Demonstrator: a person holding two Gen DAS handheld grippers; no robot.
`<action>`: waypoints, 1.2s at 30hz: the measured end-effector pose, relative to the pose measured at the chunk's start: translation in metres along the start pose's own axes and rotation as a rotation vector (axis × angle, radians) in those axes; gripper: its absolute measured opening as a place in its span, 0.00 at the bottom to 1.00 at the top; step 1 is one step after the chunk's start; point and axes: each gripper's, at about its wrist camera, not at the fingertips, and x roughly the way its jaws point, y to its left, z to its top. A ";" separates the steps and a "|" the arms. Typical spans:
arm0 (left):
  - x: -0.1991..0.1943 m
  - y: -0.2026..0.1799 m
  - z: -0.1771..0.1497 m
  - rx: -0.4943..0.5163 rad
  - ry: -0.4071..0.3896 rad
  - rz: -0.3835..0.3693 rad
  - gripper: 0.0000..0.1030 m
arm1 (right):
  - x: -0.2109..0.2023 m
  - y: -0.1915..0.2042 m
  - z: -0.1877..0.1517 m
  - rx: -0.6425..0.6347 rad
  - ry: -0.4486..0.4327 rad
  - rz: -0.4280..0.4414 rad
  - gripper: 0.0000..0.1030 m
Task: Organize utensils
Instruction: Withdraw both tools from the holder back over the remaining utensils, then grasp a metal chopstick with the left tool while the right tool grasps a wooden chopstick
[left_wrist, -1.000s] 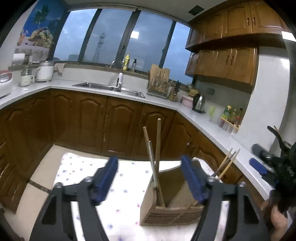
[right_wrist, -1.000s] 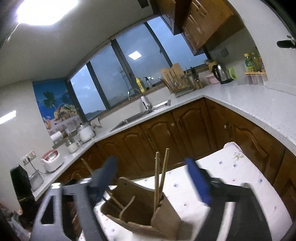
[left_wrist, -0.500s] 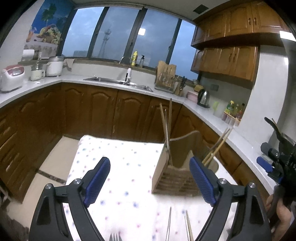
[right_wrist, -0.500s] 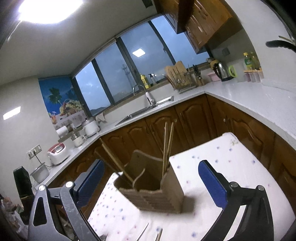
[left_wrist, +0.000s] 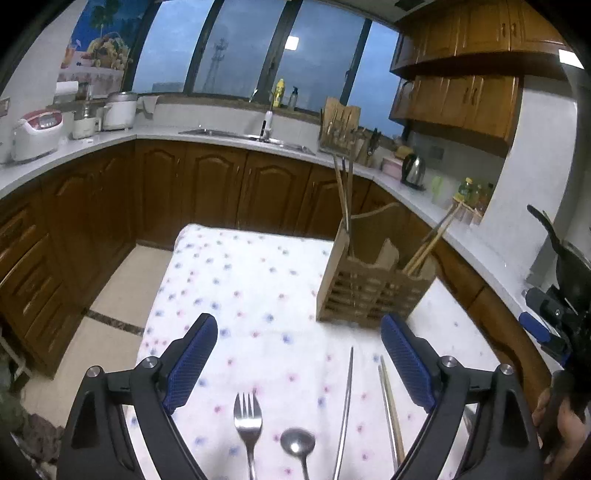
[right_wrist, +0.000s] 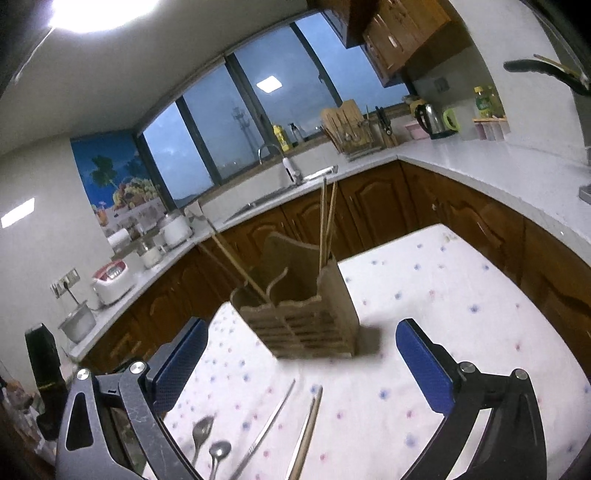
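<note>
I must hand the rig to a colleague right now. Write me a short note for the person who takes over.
Left gripper: open, nothing between the fingers.
Right gripper: open, holding nothing.
Wooden holder stands on the flowered tablecloth; two pairs of chopsticks already stand in it.
Lying loose on the cloth in front of the holder: fork, spoon, a second spoon, metal chopsticks, wooden chopsticks.
Left to do: pick these up and put them into the holder.

On the table (left_wrist: 229, 280), one wooden holder (left_wrist: 369, 291) at one o'clock, one fork (left_wrist: 247, 417), and one spoon (left_wrist: 297, 443) at six o'clock are counted from the left wrist view.

In the right wrist view, two spoons (right_wrist: 218, 452) are counted.
</note>
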 end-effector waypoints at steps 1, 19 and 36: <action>-0.003 0.000 -0.003 -0.001 0.010 -0.001 0.88 | -0.001 0.002 -0.005 -0.005 0.008 -0.006 1.00; -0.008 -0.002 -0.009 0.031 0.116 0.013 0.88 | 0.003 -0.001 -0.043 0.000 0.117 -0.071 1.00; 0.027 -0.022 -0.014 0.101 0.206 0.028 0.87 | 0.024 -0.004 -0.050 -0.020 0.175 -0.083 0.99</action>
